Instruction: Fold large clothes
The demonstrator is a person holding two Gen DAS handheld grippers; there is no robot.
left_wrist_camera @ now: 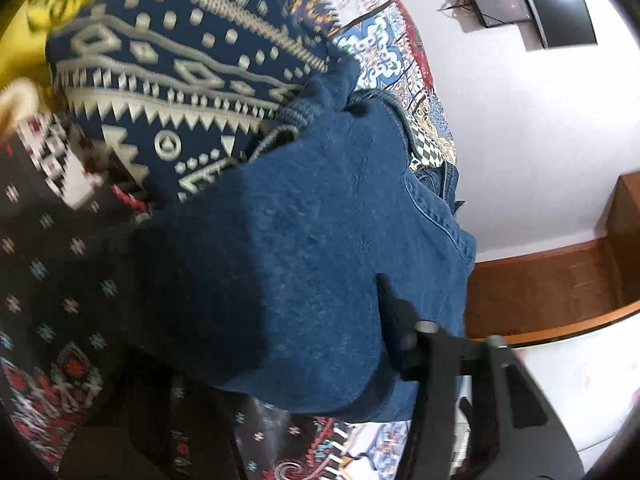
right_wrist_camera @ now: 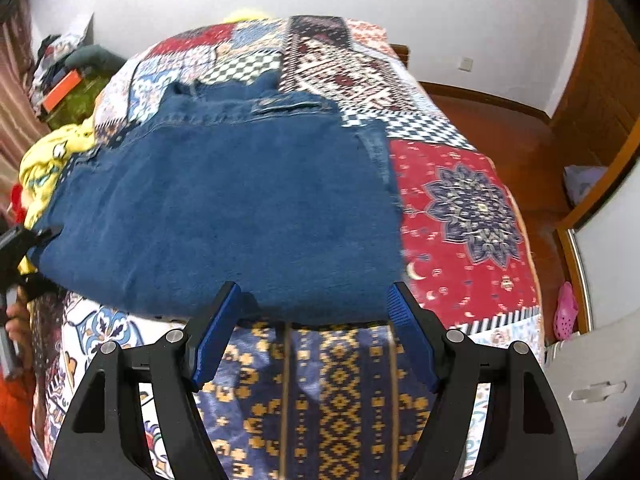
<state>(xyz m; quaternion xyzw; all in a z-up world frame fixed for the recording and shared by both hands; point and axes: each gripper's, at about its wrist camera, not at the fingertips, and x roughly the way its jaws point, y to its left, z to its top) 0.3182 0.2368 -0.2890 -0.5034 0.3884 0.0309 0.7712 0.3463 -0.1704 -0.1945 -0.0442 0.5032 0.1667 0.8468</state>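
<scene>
Blue denim jeans (right_wrist_camera: 224, 200) lie folded on the patchwork bed cover (right_wrist_camera: 460, 208). My right gripper (right_wrist_camera: 316, 300) is open, its blue pads (right_wrist_camera: 216, 332) apart at the near folded edge of the jeans, holding nothing. My left gripper (right_wrist_camera: 24, 248) shows at the far left of the right wrist view, at the jeans' left edge. In the left wrist view the denim (left_wrist_camera: 320, 240) fills the middle; one black finger (left_wrist_camera: 396, 320) presses into the cloth and the other is hidden under it, so it looks shut on the jeans.
A navy patterned sweater (left_wrist_camera: 180, 80) and yellow clothes (right_wrist_camera: 52, 152) lie beside the jeans. A dark patterned garment (left_wrist_camera: 48, 260) lies at the left. The bed's right edge drops to a wooden floor (right_wrist_camera: 516, 128) with a pink shoe (right_wrist_camera: 566, 312). A white cabinet (right_wrist_camera: 600, 380) stands right.
</scene>
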